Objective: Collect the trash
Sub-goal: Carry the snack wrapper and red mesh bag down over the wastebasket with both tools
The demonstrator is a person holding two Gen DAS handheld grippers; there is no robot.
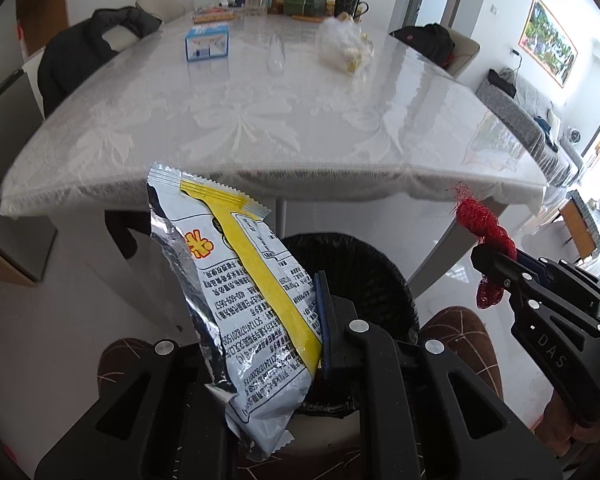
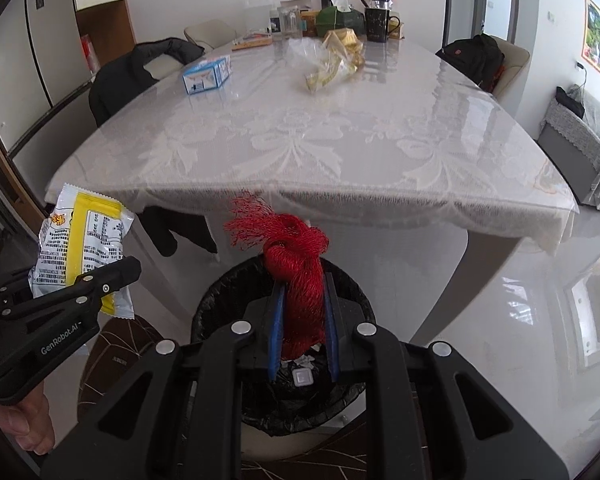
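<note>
My left gripper [image 1: 260, 316] is shut on a silver and yellow snack wrapper [image 1: 240, 300] and holds it over the near left rim of a black-lined trash bin [image 1: 364, 272]. My right gripper [image 2: 302, 312] is shut on a red mesh net bag [image 2: 296, 280] and holds it right above the bin [image 2: 216, 304], which has some trash inside. The right gripper also shows in the left wrist view [image 1: 496, 264], and the left gripper with the wrapper [image 2: 80, 248] shows in the right wrist view [image 2: 112, 276].
A table with a lace cloth [image 2: 300, 140] stands behind the bin. On it lie a blue and white box [image 2: 206, 74], a crumpled plastic bag [image 2: 328, 64], an empty glass [image 1: 275, 54] and several jars and cups at the far end. Chairs with dark jackets [image 2: 140, 68] flank it.
</note>
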